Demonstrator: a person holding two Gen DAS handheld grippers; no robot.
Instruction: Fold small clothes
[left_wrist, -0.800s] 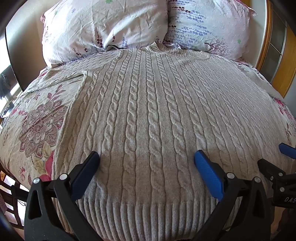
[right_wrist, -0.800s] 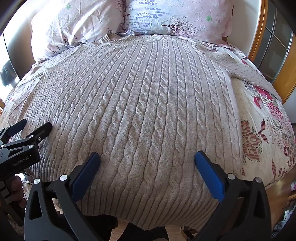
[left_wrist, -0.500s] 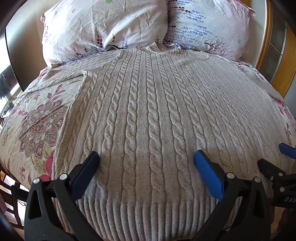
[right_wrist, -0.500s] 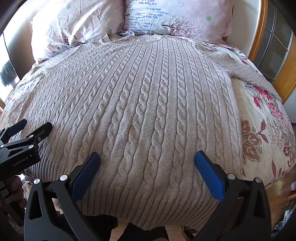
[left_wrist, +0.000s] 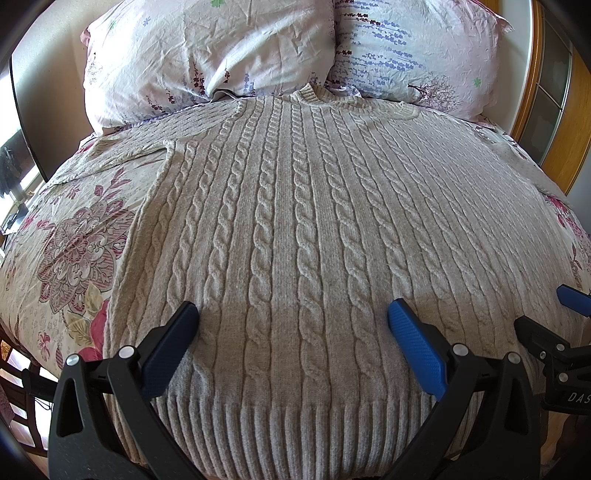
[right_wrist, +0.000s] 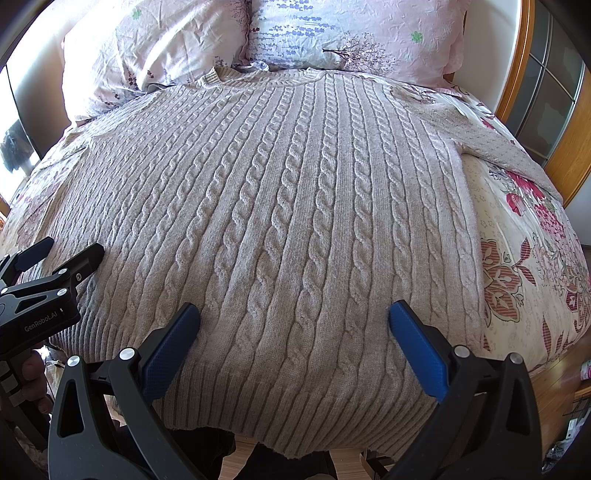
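Note:
A beige cable-knit sweater (left_wrist: 295, 221) lies flat on the bed, collar toward the pillows, ribbed hem toward me; it also shows in the right wrist view (right_wrist: 295, 221). Its sleeves spread to both sides. My left gripper (left_wrist: 293, 325) is open and empty, hovering over the hem on the left part. My right gripper (right_wrist: 294, 325) is open and empty over the hem on the right part. Each gripper shows at the edge of the other's view: the right gripper (left_wrist: 554, 325) and the left gripper (right_wrist: 61, 254).
Two floral pillows (left_wrist: 207, 55) lean against the headboard. The floral bedsheet (left_wrist: 74, 240) shows on both sides of the sweater. A wooden-framed door (right_wrist: 561, 110) stands at the right. The bed's front edge and floor (right_wrist: 554, 387) are just below the hem.

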